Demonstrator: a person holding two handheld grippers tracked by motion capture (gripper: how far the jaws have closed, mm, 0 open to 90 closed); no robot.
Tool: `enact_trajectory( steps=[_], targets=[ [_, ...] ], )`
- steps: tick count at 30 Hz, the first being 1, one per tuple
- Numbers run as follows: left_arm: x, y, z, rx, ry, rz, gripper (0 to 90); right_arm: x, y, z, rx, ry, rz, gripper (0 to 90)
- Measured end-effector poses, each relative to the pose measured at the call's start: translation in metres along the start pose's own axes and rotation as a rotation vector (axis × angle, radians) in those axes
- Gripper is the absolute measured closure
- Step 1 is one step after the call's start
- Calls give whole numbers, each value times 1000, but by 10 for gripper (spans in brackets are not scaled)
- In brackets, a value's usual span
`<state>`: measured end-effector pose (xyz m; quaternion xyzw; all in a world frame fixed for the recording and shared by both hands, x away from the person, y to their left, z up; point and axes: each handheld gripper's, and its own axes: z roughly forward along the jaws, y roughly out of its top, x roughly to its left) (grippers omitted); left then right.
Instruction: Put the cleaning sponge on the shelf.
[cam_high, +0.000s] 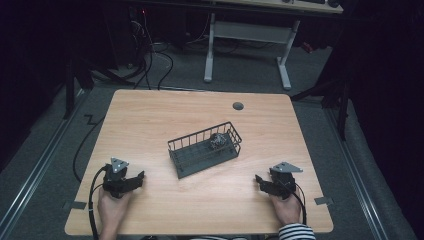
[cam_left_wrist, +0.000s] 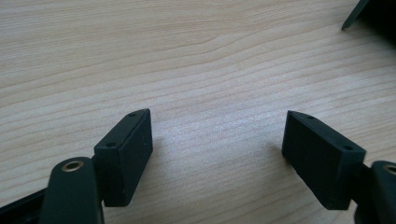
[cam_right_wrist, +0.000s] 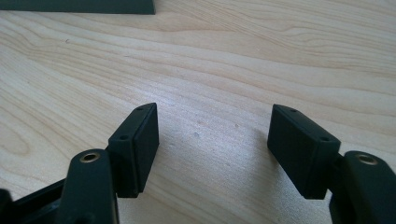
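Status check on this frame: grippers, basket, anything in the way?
Left gripper and right gripper open, empty, low at near table edge. Wire basket mid-table, small dark object inside. Bare wood between them.

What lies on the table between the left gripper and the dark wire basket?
Only bare wooden table between left gripper and dark wire basket, per the high view.
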<state>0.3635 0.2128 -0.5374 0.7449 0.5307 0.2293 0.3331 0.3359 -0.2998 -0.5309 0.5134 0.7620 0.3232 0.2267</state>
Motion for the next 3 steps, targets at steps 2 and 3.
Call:
enact_trajectory(
  steps=[2,3],
  targets=[
    [0,0,0,0,0,0,250,0,0,0,0,-2,-2,337],
    [0,0,0,0,0,0,250,0,0,0,0,-3,-2,337]
  ],
)
